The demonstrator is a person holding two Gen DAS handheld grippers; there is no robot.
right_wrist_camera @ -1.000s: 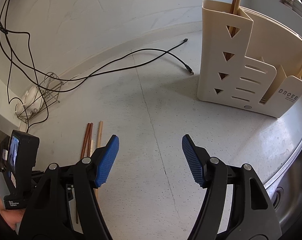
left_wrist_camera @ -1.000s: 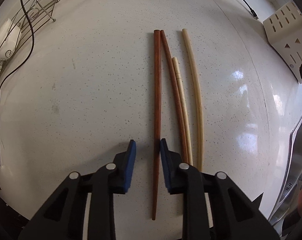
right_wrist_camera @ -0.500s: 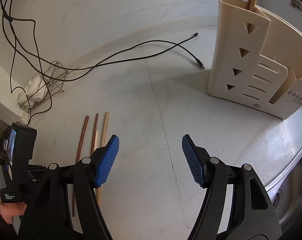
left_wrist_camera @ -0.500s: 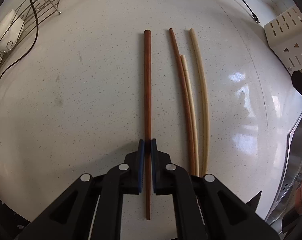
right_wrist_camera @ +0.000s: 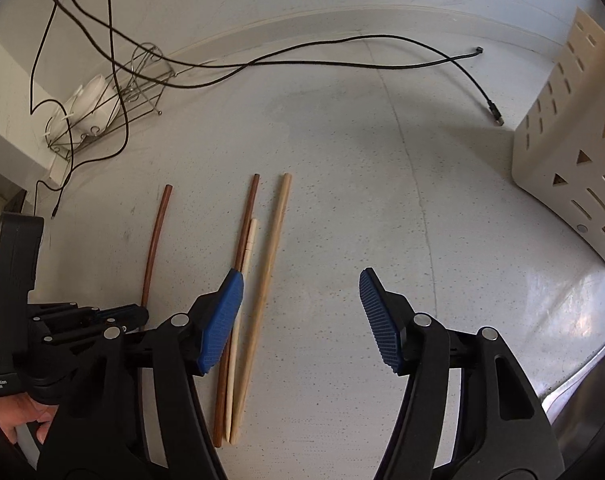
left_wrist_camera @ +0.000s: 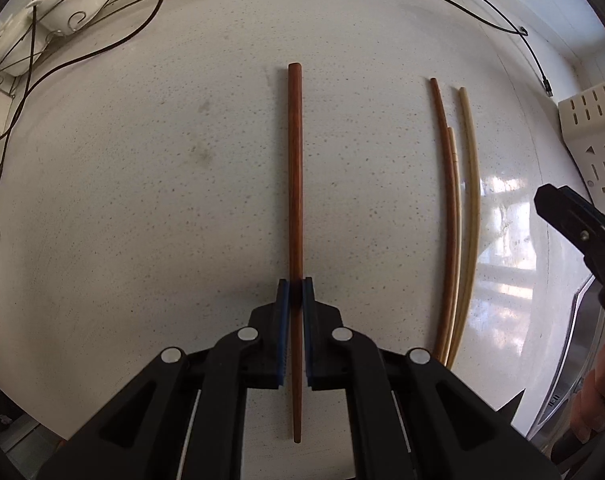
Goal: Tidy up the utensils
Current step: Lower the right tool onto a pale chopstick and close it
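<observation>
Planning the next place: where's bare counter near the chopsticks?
Free: the strip between the held chopstick and the three loose chopsticks, and the wide patch between those and the utensil holder. Crowded: far left, around the wire rack and cables.
</observation>
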